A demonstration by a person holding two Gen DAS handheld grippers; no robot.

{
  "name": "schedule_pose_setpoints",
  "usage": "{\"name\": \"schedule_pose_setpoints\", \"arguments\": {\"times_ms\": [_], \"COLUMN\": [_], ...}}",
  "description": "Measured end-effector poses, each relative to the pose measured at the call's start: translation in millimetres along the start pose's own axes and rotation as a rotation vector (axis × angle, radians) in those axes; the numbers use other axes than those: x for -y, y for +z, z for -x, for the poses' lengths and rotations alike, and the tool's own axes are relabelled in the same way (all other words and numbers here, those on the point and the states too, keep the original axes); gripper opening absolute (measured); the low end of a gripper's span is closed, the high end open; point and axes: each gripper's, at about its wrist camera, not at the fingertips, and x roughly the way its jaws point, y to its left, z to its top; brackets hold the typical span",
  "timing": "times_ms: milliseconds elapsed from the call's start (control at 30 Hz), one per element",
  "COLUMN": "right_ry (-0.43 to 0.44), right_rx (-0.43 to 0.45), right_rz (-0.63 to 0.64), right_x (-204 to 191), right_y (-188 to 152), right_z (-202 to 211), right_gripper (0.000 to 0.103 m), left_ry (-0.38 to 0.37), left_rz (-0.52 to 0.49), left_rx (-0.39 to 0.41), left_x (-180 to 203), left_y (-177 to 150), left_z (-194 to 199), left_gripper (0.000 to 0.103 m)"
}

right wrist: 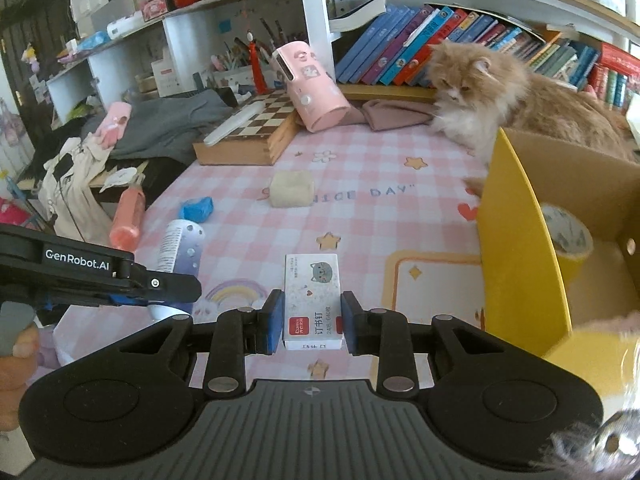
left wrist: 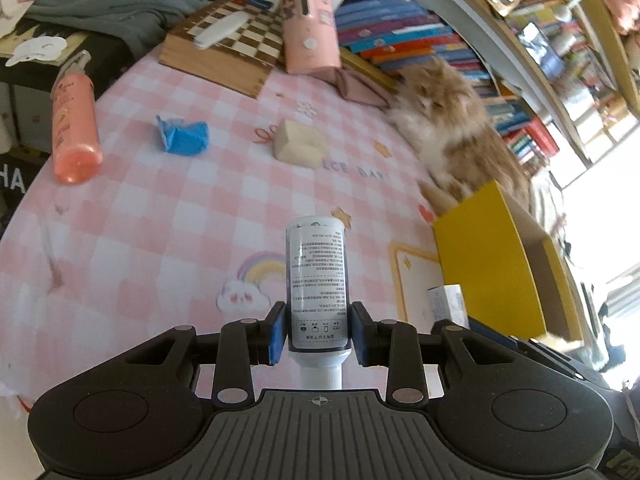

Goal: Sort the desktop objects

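My left gripper (left wrist: 318, 332) is shut on a white-and-dark tube (left wrist: 317, 280) with printed text, held above the pink checked tablecloth (left wrist: 160, 216). In the right wrist view that tube (right wrist: 182, 246) and the left gripper (right wrist: 160, 286) show at the left. My right gripper (right wrist: 312, 326) is shut on a small white staple box (right wrist: 312, 300) with a cat picture, lifted off the cloth. A yellow cardboard box (right wrist: 516, 248) stands open at the right with a tape roll (right wrist: 568, 232) inside; in the left wrist view the yellow box (left wrist: 484, 264) stands right of the tube.
On the cloth lie a pink spray bottle (left wrist: 74, 120), a crumpled blue piece (left wrist: 184, 136) and a cream block (left wrist: 298, 144). A chessboard box (left wrist: 224, 48) and a pink case (left wrist: 310, 26) stand at the back. A fluffy orange cat (right wrist: 512, 100) sits behind the yellow box, before bookshelves (right wrist: 420, 40).
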Motion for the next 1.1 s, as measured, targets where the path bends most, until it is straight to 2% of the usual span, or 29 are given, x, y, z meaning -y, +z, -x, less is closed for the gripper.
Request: {"name": "schedule_pose_setpoints", "arguments": {"times_ms": [467, 1100], "right_ry": [-0.080, -0.270], "right_rx": [0.013, 0.017], "right_rz": [-0.076, -0.256], "right_x": [-20, -13], "right_y": [-63, -120], "right_z": [63, 123], "right_gripper": [0.027, 0.027], "left_ry": [-0.044, -0.202], "left_rz": [-0.101, -0.295], "left_rx": [-0.038, -0.210], "left_x": [6, 58], "left_y": [-46, -84], "left_z": [30, 10], "left_gripper": [0.031, 0.031]}}
